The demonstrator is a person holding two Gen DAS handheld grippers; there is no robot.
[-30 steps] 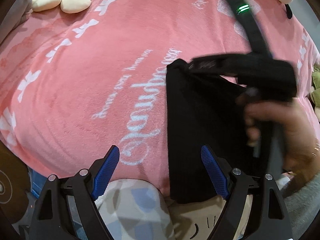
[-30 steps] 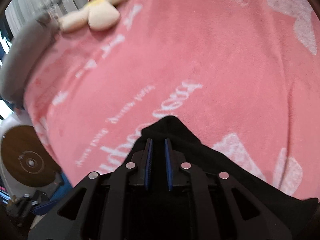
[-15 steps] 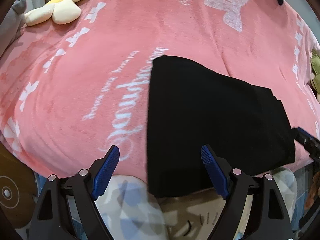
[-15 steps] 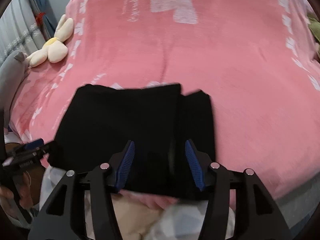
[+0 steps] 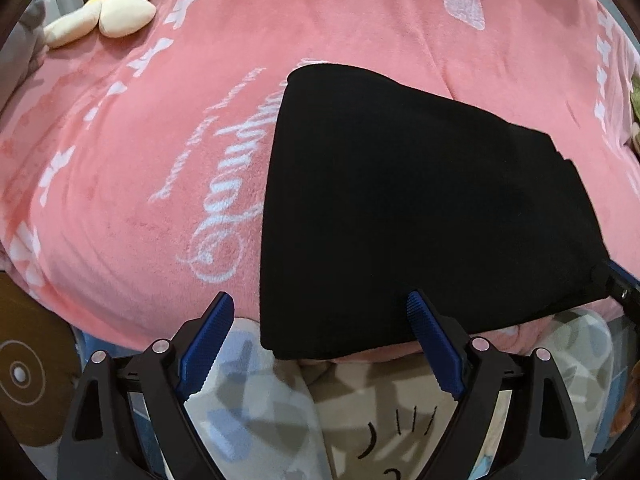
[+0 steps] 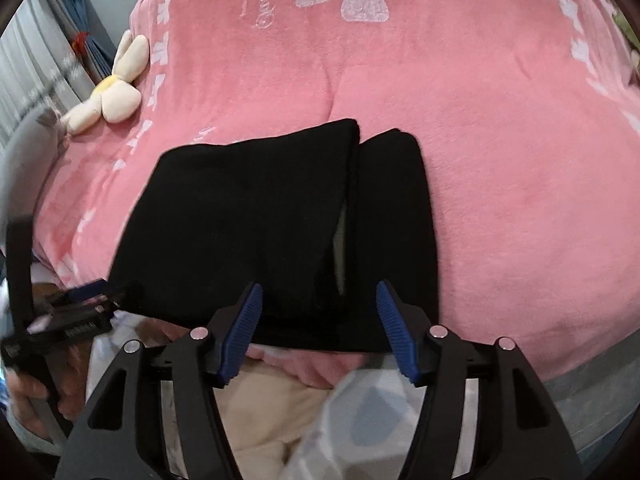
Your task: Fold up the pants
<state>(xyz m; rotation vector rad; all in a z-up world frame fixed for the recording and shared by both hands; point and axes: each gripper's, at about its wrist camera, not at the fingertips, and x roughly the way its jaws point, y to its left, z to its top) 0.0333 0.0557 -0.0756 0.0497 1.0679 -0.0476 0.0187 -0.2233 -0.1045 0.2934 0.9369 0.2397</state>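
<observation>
- Cream plush toy [image 5: 108, 14] lying at far left on the pink blanket [image 5: 132, 152].
- Left gripper [image 5: 320, 344] spread wide and widening, nothing between the blue pads, poised over the near left corner of the pants.
- Folded black pants [image 6: 256, 216] flat near the bed's front edge.
- Right gripper [image 6: 318, 330] spreading apart over the pants' near right edge, pads pinching nothing.

I've got white cursive lettering on the pink blanket [image 5: 168, 128] ahead-left of my left gripper [image 5: 320, 344], upside down and unreadable, and nothing else here carries legible text.
</observation>
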